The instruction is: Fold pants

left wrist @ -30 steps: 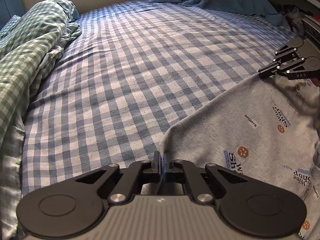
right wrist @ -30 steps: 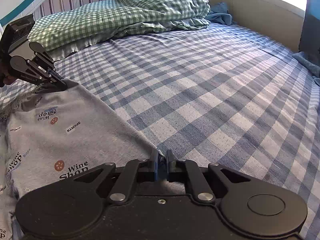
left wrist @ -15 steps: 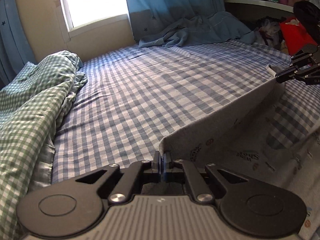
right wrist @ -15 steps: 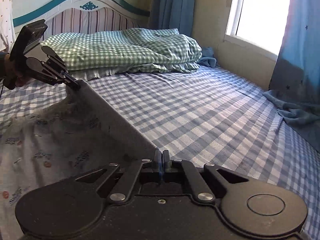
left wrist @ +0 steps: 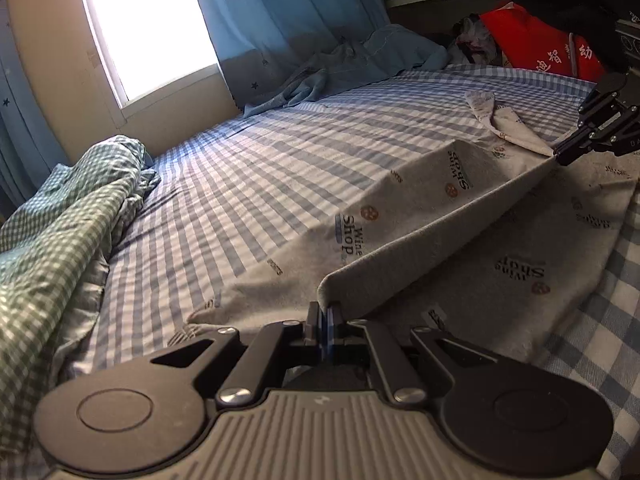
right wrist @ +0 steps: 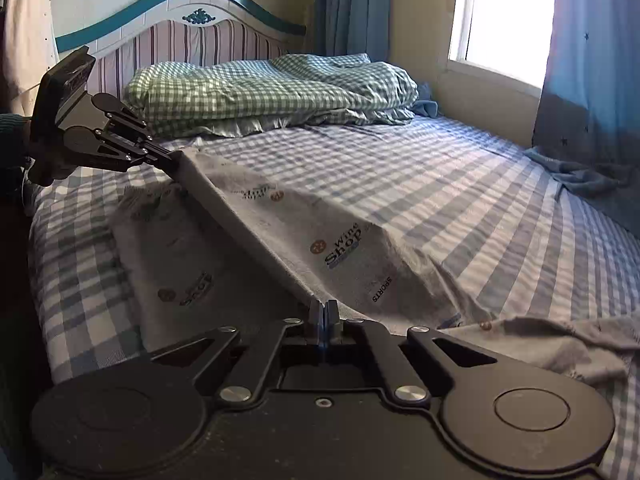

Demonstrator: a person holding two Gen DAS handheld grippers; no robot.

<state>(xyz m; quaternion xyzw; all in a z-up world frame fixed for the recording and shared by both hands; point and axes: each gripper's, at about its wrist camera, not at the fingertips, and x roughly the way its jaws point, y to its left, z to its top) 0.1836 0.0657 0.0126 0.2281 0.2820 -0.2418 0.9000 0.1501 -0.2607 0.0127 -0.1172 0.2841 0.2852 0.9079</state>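
Grey pants [left wrist: 404, 216] printed with "Wine Shop" and "SPORTS" lie on the blue checked bed. My left gripper [left wrist: 325, 312] is shut on one end of a raised edge of the pants. My right gripper [right wrist: 320, 312] is shut on the other end. The edge is stretched taut between them, lifted above the lower layer of the pants [right wrist: 176, 256]. The right gripper shows in the left wrist view [left wrist: 558, 156] at the far right. The left gripper shows in the right wrist view [right wrist: 174, 158] at the left. A loose part of the pants [left wrist: 500, 124] trails on the sheet.
A green checked duvet [right wrist: 260, 92] is bunched by the striped headboard [right wrist: 180, 44]. Blue cloth [left wrist: 352, 68] lies by the window and curtain. A red bag [left wrist: 536, 44] and clutter sit beyond the bed's far side.
Both grippers have lifted the held edge of the pants off the bed and carried it over the lower layer. The cameras have tilted up toward the room.
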